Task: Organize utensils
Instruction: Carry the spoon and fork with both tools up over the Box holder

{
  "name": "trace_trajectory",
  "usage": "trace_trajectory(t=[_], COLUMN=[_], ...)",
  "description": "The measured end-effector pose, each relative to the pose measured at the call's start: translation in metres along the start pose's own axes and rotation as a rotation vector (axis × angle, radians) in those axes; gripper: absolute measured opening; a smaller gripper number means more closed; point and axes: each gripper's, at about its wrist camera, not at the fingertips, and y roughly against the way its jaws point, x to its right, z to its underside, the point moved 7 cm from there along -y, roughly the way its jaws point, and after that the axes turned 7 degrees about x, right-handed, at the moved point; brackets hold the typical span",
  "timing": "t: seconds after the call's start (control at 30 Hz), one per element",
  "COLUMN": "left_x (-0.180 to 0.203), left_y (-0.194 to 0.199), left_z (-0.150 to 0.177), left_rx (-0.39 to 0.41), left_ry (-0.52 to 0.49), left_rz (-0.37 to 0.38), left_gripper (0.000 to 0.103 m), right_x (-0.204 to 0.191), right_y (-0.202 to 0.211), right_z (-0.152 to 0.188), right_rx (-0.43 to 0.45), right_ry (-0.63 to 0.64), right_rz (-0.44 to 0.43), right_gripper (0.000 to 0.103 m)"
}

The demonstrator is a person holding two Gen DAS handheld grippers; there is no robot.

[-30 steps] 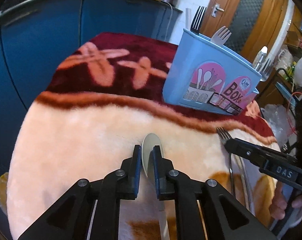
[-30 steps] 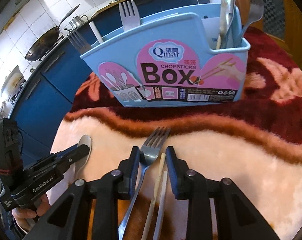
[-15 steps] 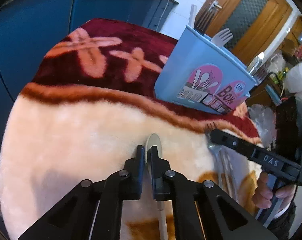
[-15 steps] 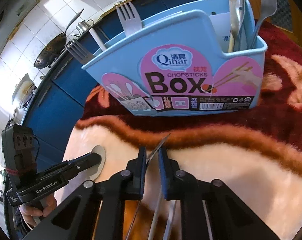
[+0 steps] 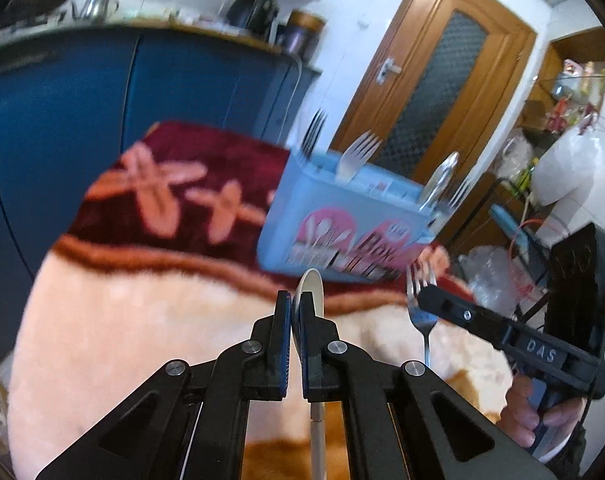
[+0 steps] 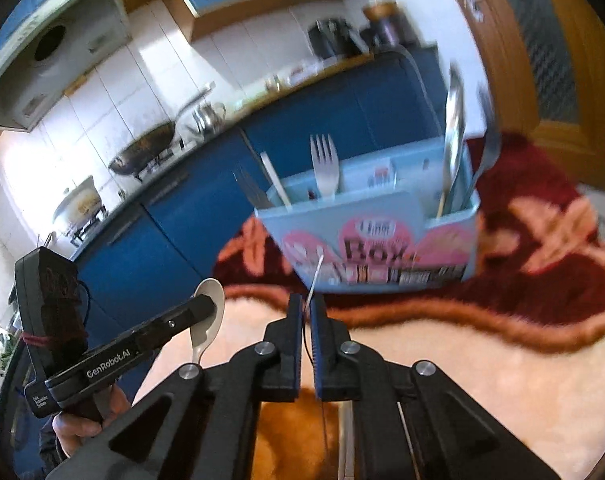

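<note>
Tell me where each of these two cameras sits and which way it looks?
Left wrist: on the left gripper, looking along its jaws, shut on a white spoon, toward the blue utensil box; the person's right hand shows.
Right wrist: on the right gripper, jaws shut on a fork, facing the same box; the left hand shows.
Shared: box, blanket, each other's gripper.

A light blue plastic box (image 6: 382,216) carries pink rounded labels with dark lettering. It stands on a plush blanket (image 5: 114,320) that is pale peach in front, with a rust-brown wavy stripe, then deep maroon with salmon-pink cross-shaped flowers. A white spoon (image 6: 208,320) sits in the black left gripper (image 5: 296,312); a silver fork (image 5: 420,304) sits in the black right gripper (image 6: 307,308). The cabinets (image 5: 82,112) are dark blue, the door (image 5: 434,92) warm brown wood, and the wall tiles (image 6: 114,96) white.
</note>
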Motion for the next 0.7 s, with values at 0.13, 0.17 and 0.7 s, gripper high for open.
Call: trace_trajectory(t=[0.13, 0.17, 0.7], left_x=[0.019, 0.022, 0.07], left_y=[0.013, 0.016, 0.003], left_z=[-0.023, -0.027, -0.117], left_rx=[0.119, 0.139, 0.447], left_ry=[-0.055, -0.063, -0.164], left_rz=[-0.001, -0.003, -0.026], left_gripper=[0.004, 0.004, 0.004], right_x=[-0.002, -0.002, 0.014], right_y=[0.024, 0.029, 0.049], right_z=[-0.02, -0.026, -0.104], right_rx=[0.113, 0.139, 0.336], right_ry=[0.028, 0.031, 0.072], right_rz=[0.021, 0.028, 0.104], right_gripper=[0.004, 0.004, 0.004])
